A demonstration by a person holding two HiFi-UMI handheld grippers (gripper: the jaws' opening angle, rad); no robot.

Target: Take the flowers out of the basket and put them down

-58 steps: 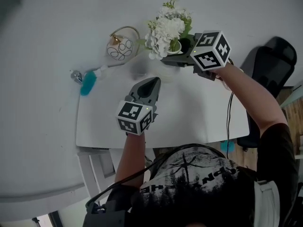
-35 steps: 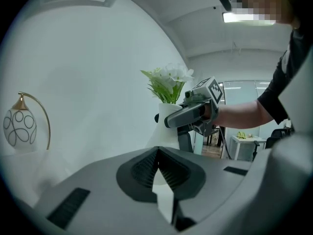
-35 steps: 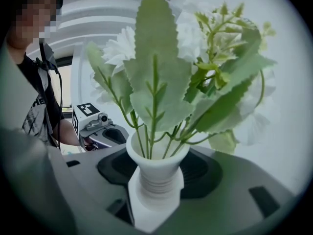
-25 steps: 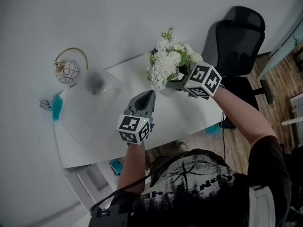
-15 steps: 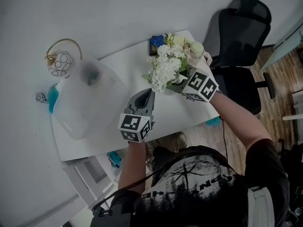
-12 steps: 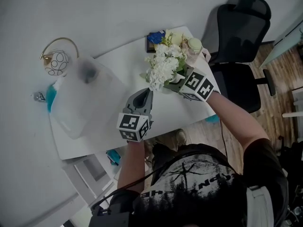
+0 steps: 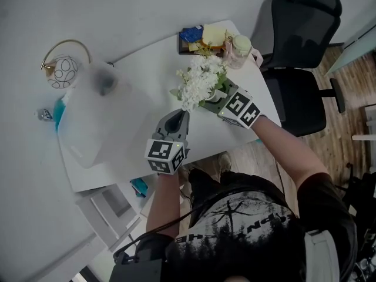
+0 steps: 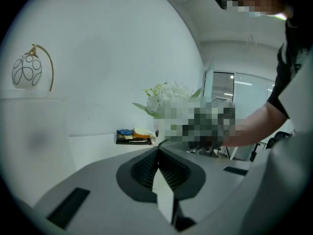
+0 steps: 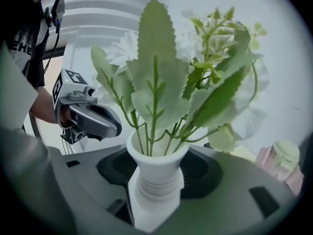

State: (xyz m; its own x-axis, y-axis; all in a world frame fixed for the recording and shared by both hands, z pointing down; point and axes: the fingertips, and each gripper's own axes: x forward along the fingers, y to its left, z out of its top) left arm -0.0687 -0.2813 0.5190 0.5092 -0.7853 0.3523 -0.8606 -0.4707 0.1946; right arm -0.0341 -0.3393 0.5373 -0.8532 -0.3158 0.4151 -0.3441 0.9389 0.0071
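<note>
Between the jaws of your right tool [image 9: 156, 180] sits the white vase [image 9: 157, 173], clamped round its ribbed neck, with the flowers [image 7: 197, 82] rising out of it. The stems run straight up from the jaws, so the vase's long axis looks upright, not tipped. What looks to be the basket [image 7: 61, 69] is well apart from the flowers, out at about 9 o'clock from them, so the lifting-out part appears done and the setting-down is what remains.

The relation that matters is vase to worktop [image 7: 135, 128]. The bunch hangs over the right half of the worktop, with bare white surface spreading from it toward 8 and 9 o'clock. At 12 o'clock from the flowers lie a dark tray [image 7: 202, 39] and a jar [image 7: 238, 44], near enough to avoid. No view shows the foot of the vase, so you cannot tell whether it already touches down.

Your left tool [image 7: 178, 117] is pressed together on nothing, just beside the flowers at about 7 o'clock. The right one alone carries the load, so the way down is probably straight, keeping the axis vertical.
</note>
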